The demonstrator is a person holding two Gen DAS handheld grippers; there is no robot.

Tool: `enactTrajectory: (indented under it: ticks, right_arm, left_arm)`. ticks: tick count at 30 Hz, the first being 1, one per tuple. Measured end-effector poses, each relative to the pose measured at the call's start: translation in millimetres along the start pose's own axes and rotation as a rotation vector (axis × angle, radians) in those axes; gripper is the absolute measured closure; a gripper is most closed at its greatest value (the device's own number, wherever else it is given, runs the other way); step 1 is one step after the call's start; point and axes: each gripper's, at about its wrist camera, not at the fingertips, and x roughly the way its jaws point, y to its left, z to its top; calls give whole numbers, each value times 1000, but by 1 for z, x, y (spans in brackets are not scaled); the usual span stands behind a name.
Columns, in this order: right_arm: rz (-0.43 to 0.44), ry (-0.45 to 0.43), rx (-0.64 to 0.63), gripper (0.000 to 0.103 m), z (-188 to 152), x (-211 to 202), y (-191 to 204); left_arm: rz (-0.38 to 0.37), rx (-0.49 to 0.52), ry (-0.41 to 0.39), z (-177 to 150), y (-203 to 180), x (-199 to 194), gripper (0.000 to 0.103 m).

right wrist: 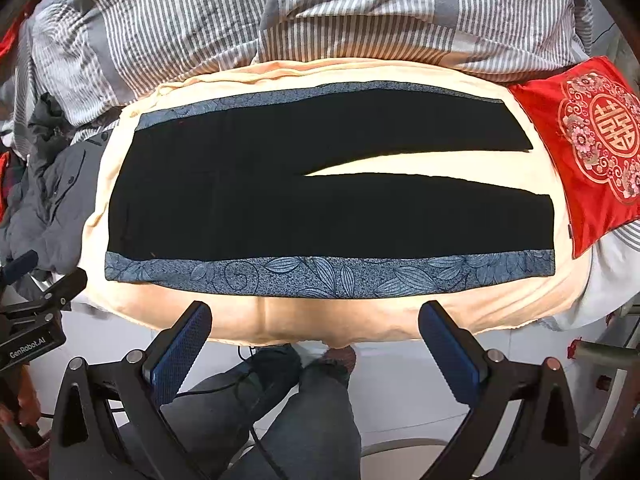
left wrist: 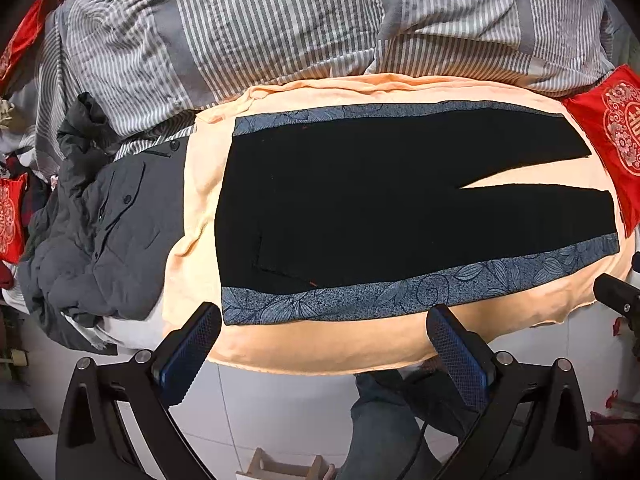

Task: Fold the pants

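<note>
Left gripper (left wrist: 324,320) and right gripper (right wrist: 316,316) hover spread wide, holding nothing — just ahead of both, the pants (right wrist: 280,200) lie flat on a peach sheet (right wrist: 360,316).

"GenRobot.AI" on the left claw (right wrist: 32,312); 囍 on the red cushion (right wrist: 592,148).

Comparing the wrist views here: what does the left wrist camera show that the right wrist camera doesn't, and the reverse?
Left wrist only: a second red cushion at the far left, and most of the grey jacket heap.

Right wrist only: the whole red cushion past the hems, and a GenRobot.AI label on the left gripper's body.

Both: the black pants lying flat and unfolded on the peach sheet, the striped duvet behind, and each view's own gripper, left gripper and right gripper, open and empty.
</note>
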Motion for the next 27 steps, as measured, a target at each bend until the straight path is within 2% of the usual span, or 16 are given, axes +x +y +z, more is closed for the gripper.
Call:
enactTrajectory:
  ticks: [27]
  right_arm:
    - [-19, 24, 31, 0, -6, 8, 10]
  left_arm:
    - [-25, 27, 5, 7, 5, 9, 0]
